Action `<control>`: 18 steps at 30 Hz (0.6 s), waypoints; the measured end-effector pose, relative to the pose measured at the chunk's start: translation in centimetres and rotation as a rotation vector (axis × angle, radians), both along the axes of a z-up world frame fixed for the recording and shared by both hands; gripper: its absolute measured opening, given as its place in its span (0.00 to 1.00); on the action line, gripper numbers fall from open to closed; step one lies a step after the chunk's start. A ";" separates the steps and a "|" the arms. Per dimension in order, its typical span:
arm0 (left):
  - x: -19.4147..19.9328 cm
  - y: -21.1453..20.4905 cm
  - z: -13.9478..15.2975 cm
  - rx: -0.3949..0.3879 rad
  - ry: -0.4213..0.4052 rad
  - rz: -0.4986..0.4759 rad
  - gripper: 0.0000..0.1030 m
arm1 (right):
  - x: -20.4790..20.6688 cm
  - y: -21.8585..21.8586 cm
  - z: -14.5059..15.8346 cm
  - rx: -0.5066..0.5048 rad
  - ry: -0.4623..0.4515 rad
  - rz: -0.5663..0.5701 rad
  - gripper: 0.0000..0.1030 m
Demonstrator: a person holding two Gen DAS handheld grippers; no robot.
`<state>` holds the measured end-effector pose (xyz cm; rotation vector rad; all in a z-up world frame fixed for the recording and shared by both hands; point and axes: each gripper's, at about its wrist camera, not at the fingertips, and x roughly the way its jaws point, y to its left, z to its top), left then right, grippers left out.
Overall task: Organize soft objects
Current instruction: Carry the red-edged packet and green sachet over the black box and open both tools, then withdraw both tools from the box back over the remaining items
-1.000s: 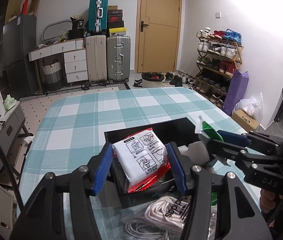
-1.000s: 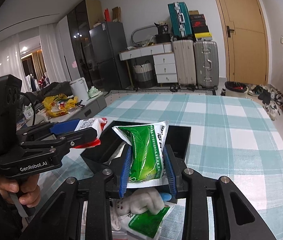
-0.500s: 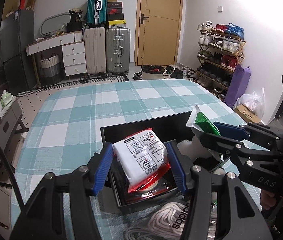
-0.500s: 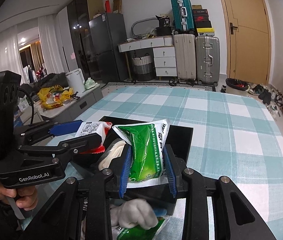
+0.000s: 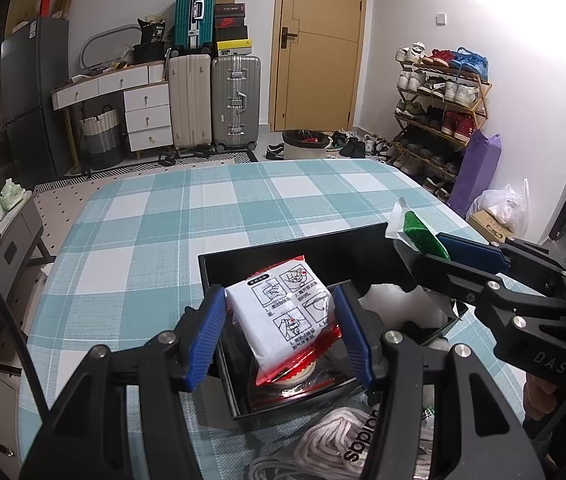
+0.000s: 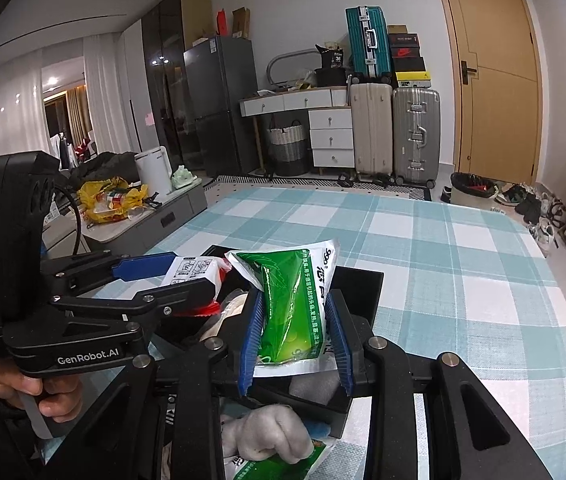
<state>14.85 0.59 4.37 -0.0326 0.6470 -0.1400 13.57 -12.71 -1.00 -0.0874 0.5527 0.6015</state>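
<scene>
Black bin: near wall and floor largely hidden behind the white-and-red packet and the green pouch.
White rope bundle: cut off by the bottom edge of the left wrist view.
Grey plush item: partly covered by gripper frame; shape unclear.
Pouch lettering: too small to read.
Person's hand: only fingers show.

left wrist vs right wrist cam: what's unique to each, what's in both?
Left wrist only: a wooden shoe rack, a purple bag and white cord near the camera.

Right wrist only: a yellow plastic bag on a side unit and a grey plush toy.

Both: the black box, the left gripper shut on a white-and-red packet, the right gripper shut on a green pouch, and the checked tablecloth.
</scene>
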 end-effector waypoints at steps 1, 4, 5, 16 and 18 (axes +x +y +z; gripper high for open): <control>0.0 0.0 0.0 0.000 0.000 -0.001 0.53 | 0.1 0.1 0.0 -0.006 0.000 -0.002 0.31; 0.0 0.0 0.0 -0.004 -0.002 0.002 0.54 | 0.2 0.4 -0.2 -0.027 -0.003 -0.007 0.49; 0.0 0.0 0.1 -0.005 -0.001 0.002 0.54 | 0.0 0.3 -0.1 -0.030 -0.020 -0.025 0.54; -0.7 -0.4 0.6 0.003 -0.008 0.019 0.84 | -1.7 -1.2 0.7 -0.006 -0.036 -0.059 0.84; -1.1 -0.4 0.8 0.007 -0.014 0.019 0.90 | -2.2 -1.7 0.8 -0.002 -0.035 -0.068 0.91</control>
